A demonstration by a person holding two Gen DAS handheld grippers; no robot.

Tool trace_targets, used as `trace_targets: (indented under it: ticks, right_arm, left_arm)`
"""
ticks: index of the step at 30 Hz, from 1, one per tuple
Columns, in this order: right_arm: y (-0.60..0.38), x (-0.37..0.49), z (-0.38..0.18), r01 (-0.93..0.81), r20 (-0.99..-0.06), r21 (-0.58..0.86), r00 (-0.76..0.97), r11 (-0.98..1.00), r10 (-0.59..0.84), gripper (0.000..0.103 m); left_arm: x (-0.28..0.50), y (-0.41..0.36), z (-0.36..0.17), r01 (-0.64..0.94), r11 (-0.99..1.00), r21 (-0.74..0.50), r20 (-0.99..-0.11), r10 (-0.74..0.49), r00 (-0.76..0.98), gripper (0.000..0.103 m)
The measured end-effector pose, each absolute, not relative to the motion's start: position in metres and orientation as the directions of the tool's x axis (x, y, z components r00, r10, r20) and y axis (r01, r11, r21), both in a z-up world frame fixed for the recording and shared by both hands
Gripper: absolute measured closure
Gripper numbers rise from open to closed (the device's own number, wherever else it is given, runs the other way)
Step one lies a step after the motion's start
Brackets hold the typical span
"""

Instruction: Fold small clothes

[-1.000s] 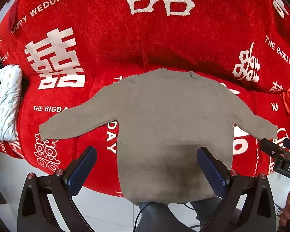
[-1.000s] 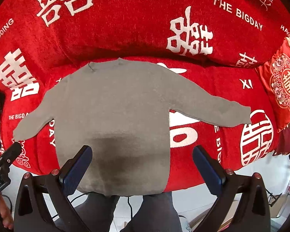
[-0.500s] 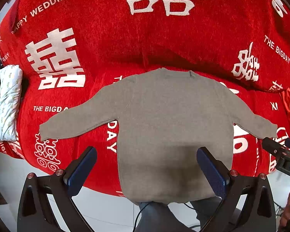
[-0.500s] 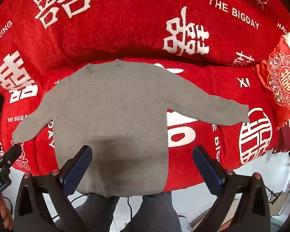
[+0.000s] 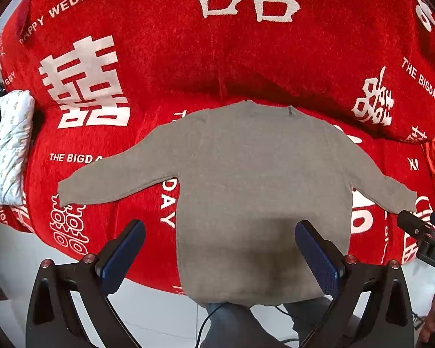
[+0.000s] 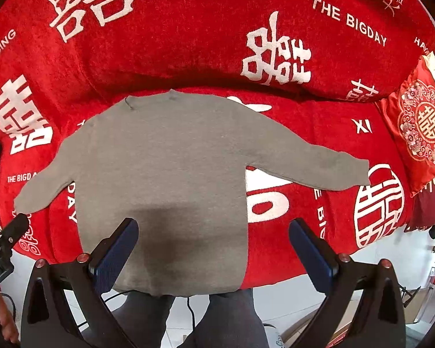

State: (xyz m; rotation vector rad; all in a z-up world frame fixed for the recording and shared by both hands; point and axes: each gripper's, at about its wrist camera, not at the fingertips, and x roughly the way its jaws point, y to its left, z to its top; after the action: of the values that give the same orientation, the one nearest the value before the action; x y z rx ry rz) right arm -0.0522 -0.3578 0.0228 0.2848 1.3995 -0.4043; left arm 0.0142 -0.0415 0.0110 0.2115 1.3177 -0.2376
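A small grey long-sleeved sweater (image 5: 258, 179) lies flat on the red sofa seat, both sleeves spread out, neck toward the backrest and hem hanging over the front edge. It also shows in the right wrist view (image 6: 165, 179). My left gripper (image 5: 220, 249) is open and empty, held above the hem's left part. My right gripper (image 6: 213, 246) is open and empty, above the hem's right part. The right gripper's tip shows at the right edge of the left wrist view (image 5: 420, 229).
The sofa wears a red cover (image 5: 246, 43) with white characters. A white quilted item (image 5: 5, 148) lies at its left end. A red embroidered cushion (image 6: 420, 130) stands at its right end. The person's legs (image 6: 188, 316) and a cable are below the hem.
Both grippers have drifted slightly, with the sweater shifting a little in each view. Nothing was grasped or moved.
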Motion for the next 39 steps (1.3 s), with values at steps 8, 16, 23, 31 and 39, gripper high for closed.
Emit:
trace_targets:
  ticks: [8,16,23,31,39]
  right_arm:
    - [-0.359,-0.055,0.026,0.442,-0.984,-0.041,0.138,0.896,-0.113,0.0]
    - [-0.356,-0.057,0.029,0.441,-0.98,-0.039,0.16,0.897,-0.122,0.0]
    - [-0.352,-0.056,0.024,0.429,-0.983,-0.049,0.14,0.902,-0.12,0.0]
    - [-0.349,-0.058,0.02,0.427,-0.985,-0.049,0.13,0.903,-0.115,0.0]
    - [-0.346,-0.058,0.008,0.438,-0.988,-0.052,0.108,0.898,-0.11,0.0]
  left_arm:
    - [0.013,-0.043,0.009,0.299,0.954,0.026,-0.971,-0.047,0.234,0.0]
    - [0.012,-0.038,0.007,0.283,0.959,0.034,-0.968,-0.039,0.246,0.0]
    - [0.01,-0.029,0.002,0.257,0.966,0.034,-0.97,-0.03,0.242,0.0]
    - [0.012,-0.019,-0.005,0.231,0.972,0.031,-0.971,-0.025,0.236,0.0]
    - [0.013,-0.013,-0.012,0.232,0.972,0.037,-0.974,-0.016,0.226,0.0]
